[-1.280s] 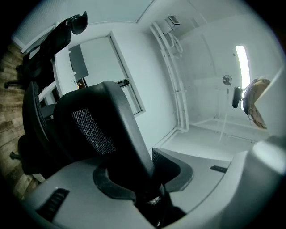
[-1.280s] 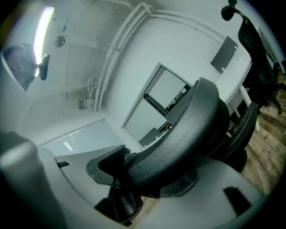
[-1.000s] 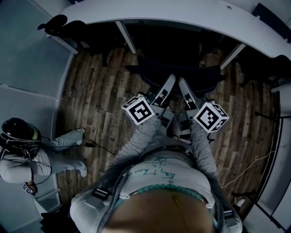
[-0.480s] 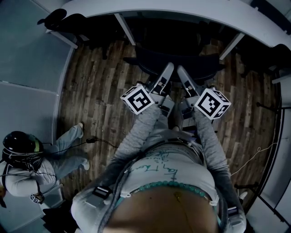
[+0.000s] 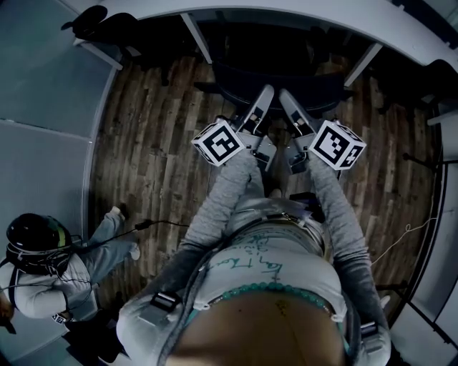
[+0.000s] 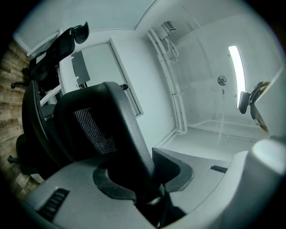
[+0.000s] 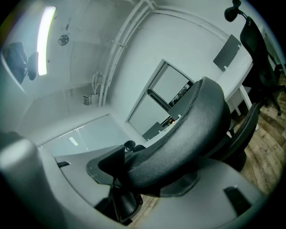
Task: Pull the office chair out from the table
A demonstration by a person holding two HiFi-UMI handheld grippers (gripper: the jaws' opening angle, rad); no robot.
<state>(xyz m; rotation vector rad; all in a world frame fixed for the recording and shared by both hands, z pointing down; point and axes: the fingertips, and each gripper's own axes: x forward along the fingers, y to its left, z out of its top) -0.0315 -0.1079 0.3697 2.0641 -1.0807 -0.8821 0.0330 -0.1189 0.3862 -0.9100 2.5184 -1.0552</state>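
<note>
The black office chair [image 5: 300, 84] stands at the white table [image 5: 315, 8], its seat still under the tabletop. In the head view both grippers reach forward side by side onto the top of its backrest. My left gripper [image 5: 266, 93] is shut on the backrest's edge; in the left gripper view the mesh backrest [image 6: 107, 129] runs down between the grey jaws of that gripper [image 6: 144, 181]. My right gripper [image 5: 285, 96] is shut on the same top edge. In the right gripper view the padded rim [image 7: 187, 134] is pinched between that gripper's [image 7: 149, 172] jaws.
Slanted white table legs [image 5: 195, 34] [image 5: 363, 66] flank the chair. Other black chairs sit at the upper left [image 5: 107, 28] and the right [image 5: 429, 82]. A person in a helmet [image 5: 43, 250] sits on the wood floor at the lower left, beside a cable [image 5: 150, 225].
The table, the floor and the seated person have shifted in the head view as the wearer backs away. Both grippers keep their hold on the backrest, and the chair comes with them.
</note>
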